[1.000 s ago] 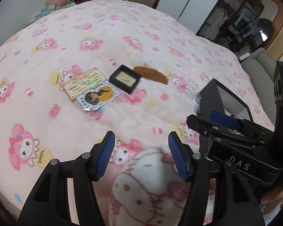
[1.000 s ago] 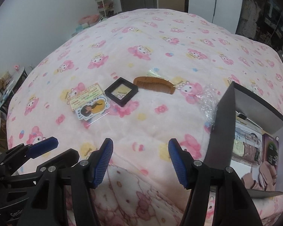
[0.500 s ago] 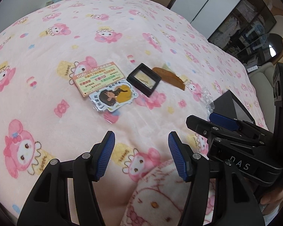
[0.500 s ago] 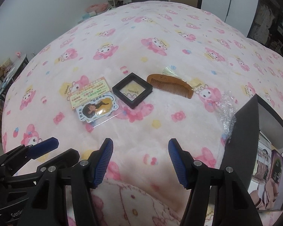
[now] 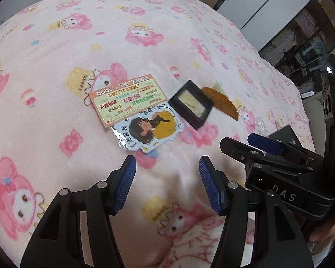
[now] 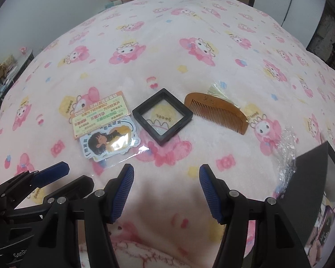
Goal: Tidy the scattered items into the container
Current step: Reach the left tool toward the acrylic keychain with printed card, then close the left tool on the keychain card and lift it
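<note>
While both tools gape, black box (image 6: 312, 174) holds packets (image 6: 326, 225).

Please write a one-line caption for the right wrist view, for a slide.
Open right claw above a pink blanket with a sticker pack, black square frame and brown wooden comb.

A pink blanket (image 6: 167, 44) printed with cartoon rabbits is covering the whole bed. White cabinet doors (image 5: 265, 13) are standing beyond its far edge, beside dark glass-fronted shelving (image 5: 301, 42). A small side table (image 6: 11, 67) is sitting by the grey wall (image 6: 55, 11), carrying clutter too blurred to identify.
</note>
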